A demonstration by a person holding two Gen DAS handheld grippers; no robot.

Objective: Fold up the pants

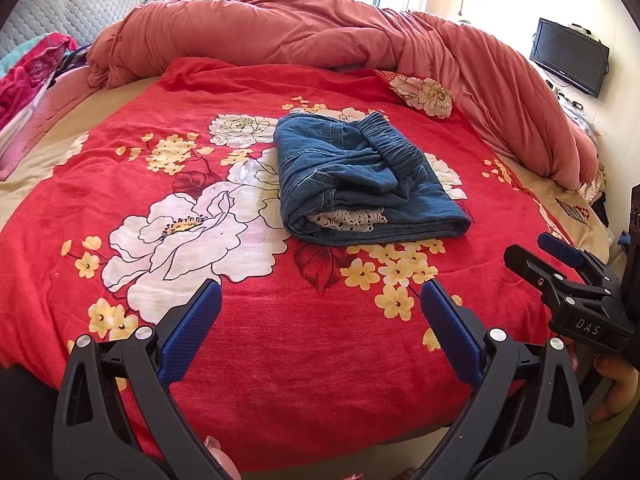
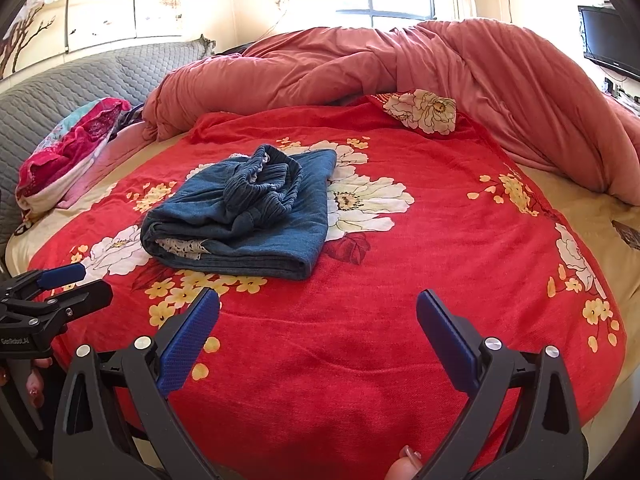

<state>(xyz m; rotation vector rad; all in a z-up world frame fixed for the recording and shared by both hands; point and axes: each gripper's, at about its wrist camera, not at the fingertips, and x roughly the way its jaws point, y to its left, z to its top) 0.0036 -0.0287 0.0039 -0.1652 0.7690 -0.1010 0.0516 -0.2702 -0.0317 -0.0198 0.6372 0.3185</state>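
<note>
The blue denim pants (image 1: pixel 360 184) lie folded in a compact bundle on the red floral blanket (image 1: pixel 248 352), elastic waistband on top and a strip of white lace showing at the near fold. They also show in the right wrist view (image 2: pixel 248 216). My left gripper (image 1: pixel 320 296) is open and empty, held over the blanket short of the pants. My right gripper (image 2: pixel 318 304) is open and empty, to the right of the pants and nearer than them. The right gripper also appears at the right edge of the left wrist view (image 1: pixel 560 264), and the left gripper at the left edge of the right wrist view (image 2: pixel 60 284).
A bunched salmon-pink duvet (image 1: pixel 320 36) lies along the far and right sides of the bed. A pink and teal cloth pile (image 2: pixel 72 148) sits at the left by a grey quilted headboard (image 2: pixel 60 92). A dark monitor (image 1: pixel 570 56) hangs on the right wall.
</note>
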